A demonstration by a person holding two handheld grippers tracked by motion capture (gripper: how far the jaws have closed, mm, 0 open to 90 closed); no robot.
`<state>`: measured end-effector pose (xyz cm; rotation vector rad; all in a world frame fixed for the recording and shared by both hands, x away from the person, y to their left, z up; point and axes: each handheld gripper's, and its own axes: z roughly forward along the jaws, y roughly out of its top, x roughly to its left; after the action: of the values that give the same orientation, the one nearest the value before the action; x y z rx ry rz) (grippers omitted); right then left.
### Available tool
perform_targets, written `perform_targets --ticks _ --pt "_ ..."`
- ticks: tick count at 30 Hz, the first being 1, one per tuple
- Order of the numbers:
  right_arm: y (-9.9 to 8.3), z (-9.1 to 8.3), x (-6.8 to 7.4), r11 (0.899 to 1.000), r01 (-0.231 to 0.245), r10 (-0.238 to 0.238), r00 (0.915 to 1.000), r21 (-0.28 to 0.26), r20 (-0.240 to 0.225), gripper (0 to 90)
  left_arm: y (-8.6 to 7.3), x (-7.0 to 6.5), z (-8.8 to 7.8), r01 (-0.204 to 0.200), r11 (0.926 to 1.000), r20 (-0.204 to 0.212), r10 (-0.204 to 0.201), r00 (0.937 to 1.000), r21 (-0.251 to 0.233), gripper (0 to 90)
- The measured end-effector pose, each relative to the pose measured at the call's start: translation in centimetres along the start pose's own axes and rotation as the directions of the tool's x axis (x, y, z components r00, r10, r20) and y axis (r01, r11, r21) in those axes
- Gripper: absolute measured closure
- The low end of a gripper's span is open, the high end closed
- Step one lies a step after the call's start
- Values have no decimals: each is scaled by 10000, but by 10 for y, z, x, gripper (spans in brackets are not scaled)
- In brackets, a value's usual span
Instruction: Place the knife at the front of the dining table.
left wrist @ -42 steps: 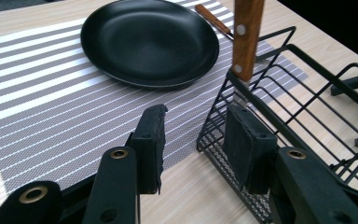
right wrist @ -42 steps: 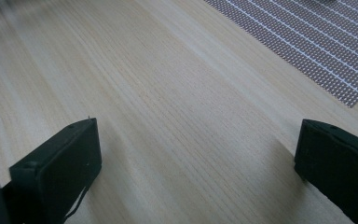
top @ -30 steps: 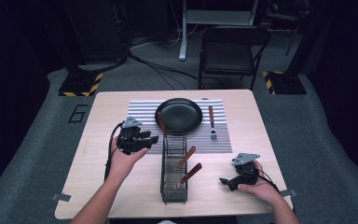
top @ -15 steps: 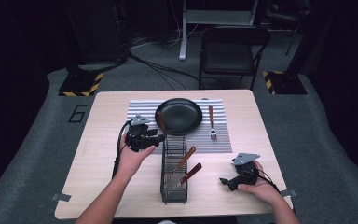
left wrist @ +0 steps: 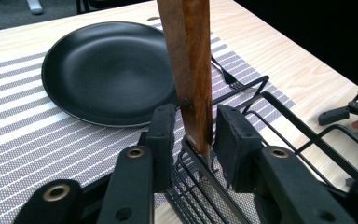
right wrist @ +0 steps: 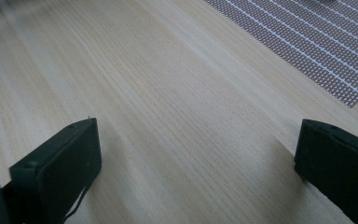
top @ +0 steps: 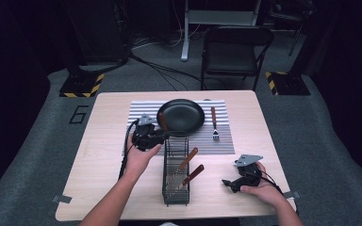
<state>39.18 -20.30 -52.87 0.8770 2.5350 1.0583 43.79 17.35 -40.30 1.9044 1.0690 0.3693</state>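
My left gripper (top: 162, 136) is at the far end of the black wire rack (top: 165, 174). Its jaws stand a little apart on either side of an upright wooden-handled utensil (left wrist: 189, 70), with thin gaps at both pads. The utensil's metal end goes down into the rack (left wrist: 289, 116). In the left gripper view my left gripper (left wrist: 196, 135) is open. Two more wooden-handled utensils (top: 188, 157) lean in the rack. My right gripper (top: 233, 181) rests on the table at the front right. Its jaws (right wrist: 196, 154) are wide open over bare wood.
A black plate (top: 181, 117) sits on a striped placemat (top: 141, 115) behind the rack. A wooden-handled fork (top: 214, 125) lies to the plate's right. A folding chair (top: 235, 52) stands beyond the table's far edge.
My left gripper moved right, from the placemat's left edge to the rack's far end, bringing the upright utensil with it. The right gripper stayed still.
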Motion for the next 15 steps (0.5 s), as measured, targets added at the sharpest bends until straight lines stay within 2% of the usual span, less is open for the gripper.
perform_targets --ticks 10,15 --pt "0 0 0 10000 5 -5 10000 6 -4 0 -2 -3 -1 -197 9998 146 197 9997 -33 733" --pt "0 0 0 10000 9 -9 10000 3 -3 0 -4 -6 -4 -314 9994 371 319 9988 -146 746"
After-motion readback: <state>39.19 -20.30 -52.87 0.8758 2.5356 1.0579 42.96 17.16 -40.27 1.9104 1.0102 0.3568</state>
